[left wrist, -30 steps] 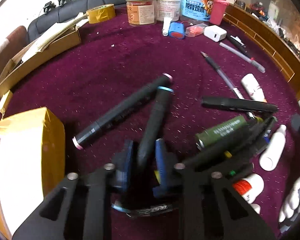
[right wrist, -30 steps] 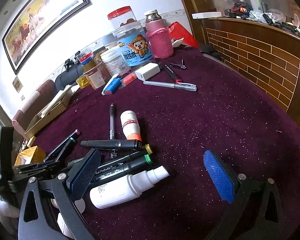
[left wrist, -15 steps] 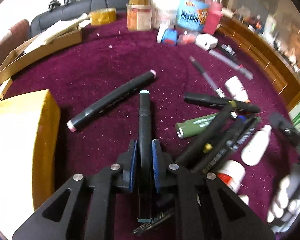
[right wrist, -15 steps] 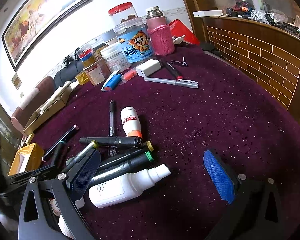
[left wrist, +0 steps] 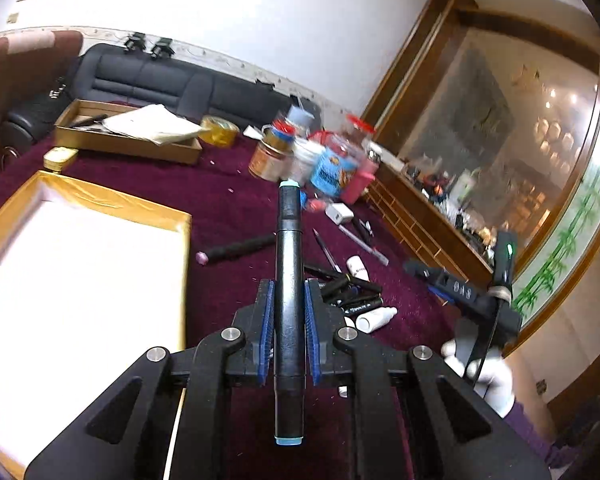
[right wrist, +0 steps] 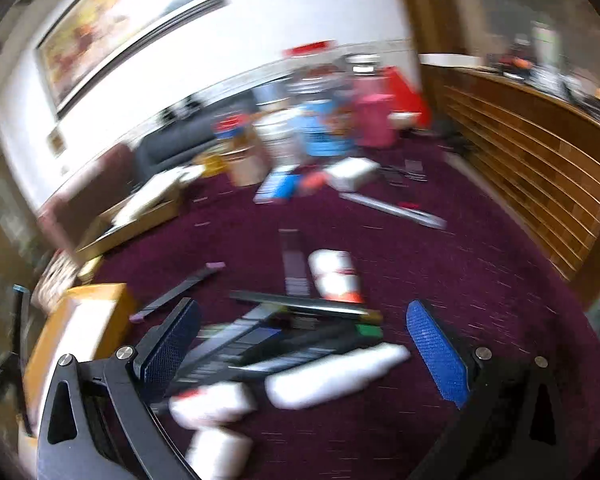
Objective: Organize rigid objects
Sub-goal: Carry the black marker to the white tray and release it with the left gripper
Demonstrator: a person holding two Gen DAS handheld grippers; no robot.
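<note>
While clamped on a black marker (teal-capped), left gripper lifted, right gripper jaws wide apart, empty.

- A table covered in dark purple cloth carries everything here.
- Left of the left gripper's fingers lies a gold-edged box with a white inside.
- Ahead of those fingers, a black marker with a pink cap lies alone.
- Right of them, a heap of dark markers touches a white bottle.
- Far ahead stand jars and tins, a roll of tape and a flat cardboard tray.
- Between the right gripper's fingers, blurred, lie the markers and white bottles.
</note>
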